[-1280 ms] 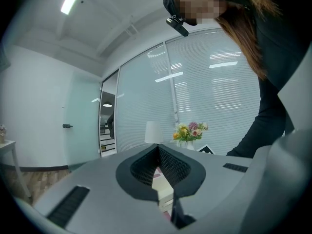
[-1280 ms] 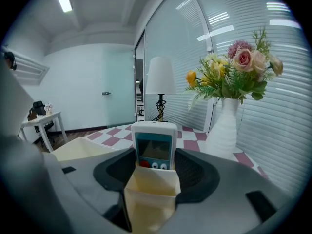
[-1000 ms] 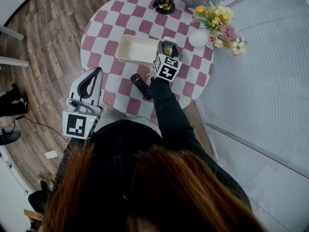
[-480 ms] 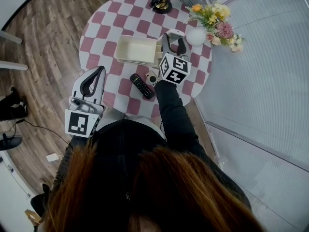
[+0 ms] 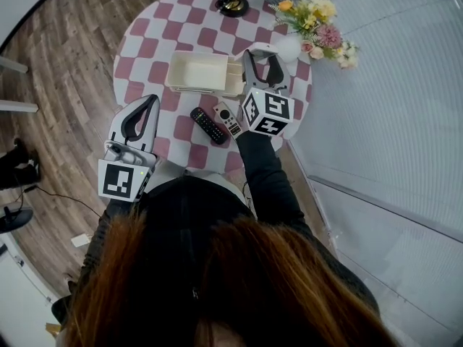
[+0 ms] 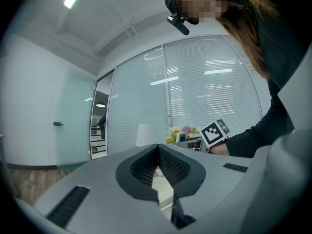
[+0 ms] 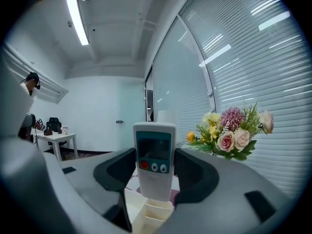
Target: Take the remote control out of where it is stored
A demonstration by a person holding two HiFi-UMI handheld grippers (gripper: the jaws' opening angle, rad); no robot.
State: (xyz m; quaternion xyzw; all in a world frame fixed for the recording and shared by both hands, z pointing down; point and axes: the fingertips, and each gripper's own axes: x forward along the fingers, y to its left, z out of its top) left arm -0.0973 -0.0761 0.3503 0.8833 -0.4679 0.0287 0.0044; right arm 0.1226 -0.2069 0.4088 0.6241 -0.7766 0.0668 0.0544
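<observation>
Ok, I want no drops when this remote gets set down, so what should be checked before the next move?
1. Right gripper jaws closed on white remote: ok.
2. Remote upright, centred in jaws: ok.
3. Remote's lower end clear of storage box: cannot tell.
4. Bare table beside black remote: ok.
5. Left gripper shut, empty, out of the way: ok.
</observation>
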